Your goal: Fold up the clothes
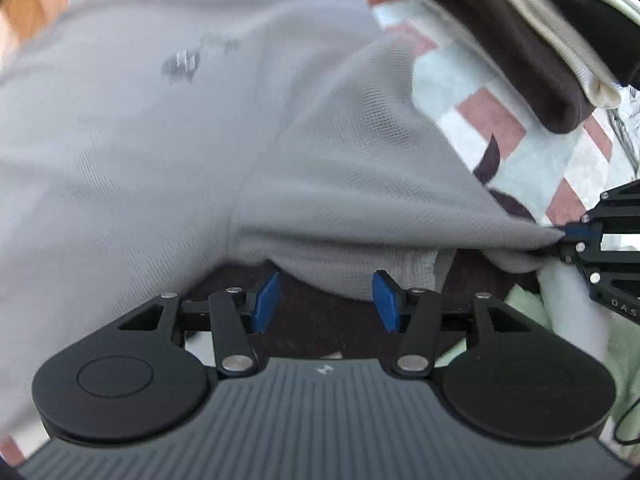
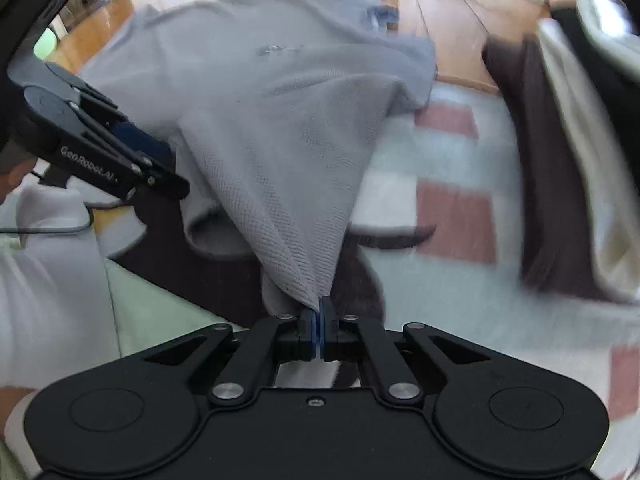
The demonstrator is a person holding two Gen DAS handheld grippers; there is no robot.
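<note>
A checked pink-and-white cloth (image 2: 452,184) covers the surface; wooden floor (image 2: 452,28) shows at twelve o'clock beyond it.

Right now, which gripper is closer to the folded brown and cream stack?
Right. The right gripper, shut on the grey shirt corner, sits on the stack's side; the left gripper stands open at the hem, farther from it.

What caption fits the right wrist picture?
Right gripper shut on a corner of the grey shirt; left gripper open beside it.
</note>
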